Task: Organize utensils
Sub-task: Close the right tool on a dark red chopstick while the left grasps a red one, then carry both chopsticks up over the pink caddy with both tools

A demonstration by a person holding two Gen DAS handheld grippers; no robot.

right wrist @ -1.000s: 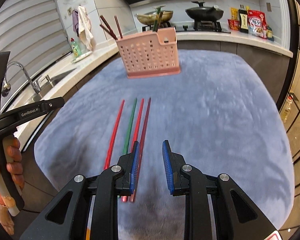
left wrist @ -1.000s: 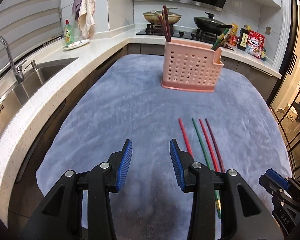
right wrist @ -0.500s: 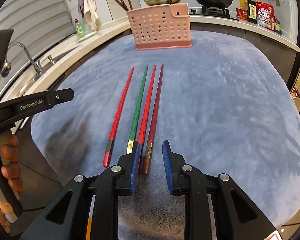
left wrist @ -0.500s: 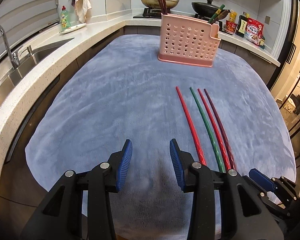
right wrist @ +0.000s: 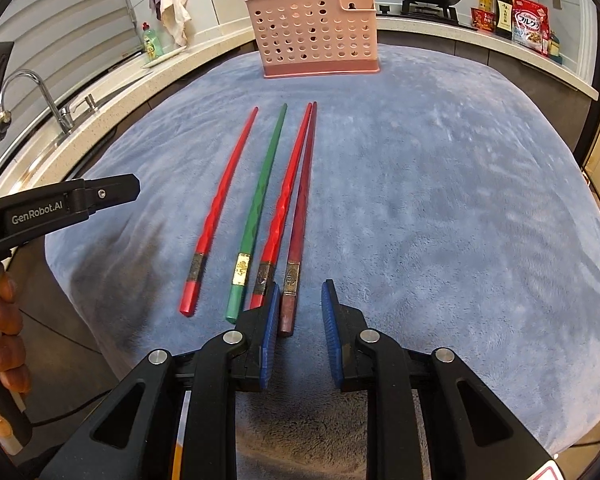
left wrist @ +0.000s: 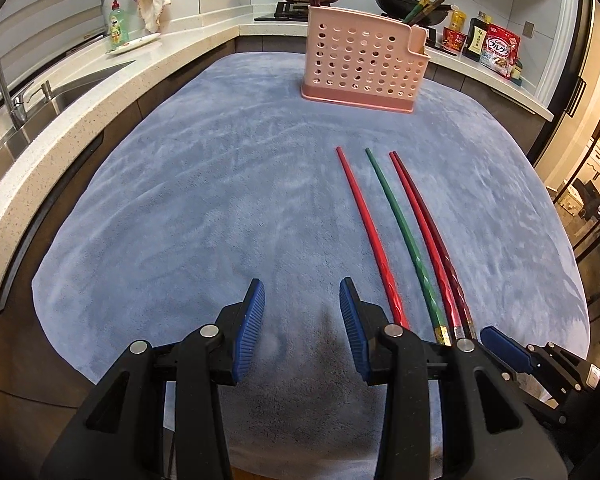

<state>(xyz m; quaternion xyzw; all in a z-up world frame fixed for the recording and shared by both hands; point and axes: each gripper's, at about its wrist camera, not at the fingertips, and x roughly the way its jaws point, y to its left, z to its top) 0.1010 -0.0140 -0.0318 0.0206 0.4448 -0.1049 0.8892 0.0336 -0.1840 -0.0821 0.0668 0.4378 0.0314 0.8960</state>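
Now four chopsticks lie side by side on the blue-grey cloth [right wrist: 440,200] that covers the table, with their thick ends toward the near edge and their tips toward the far edge. From the left they are a red chopstick [right wrist: 226,196], a green chopstick [right wrist: 260,200], a second red chopstick [right wrist: 286,196] and a dark red chopstick [right wrist: 302,196]. The last two touch at their tips and spread a little toward the near edge. Each one has a decorated band close to its thick end.

The right gripper [right wrist: 298,312] is low over the near edge of the cloth. Its jaws are narrow and closing, and the thick end of the dark red chopstick lies between them; the blue pads do not press on it yet. The left pad covers the end of the second red chopstick.

The left gripper [left wrist: 302,308] hangs over bare cloth to the left of the chopsticks, near the same edge. Its jaws stand moderately wide and are opening, with nothing between them.

At the far edge of the cloth a pink perforated holder [right wrist: 314,34] stands upright, and some chopsticks already stick out of its top. Behind it the counter [right wrist: 440,26] carries a wok and food packets.
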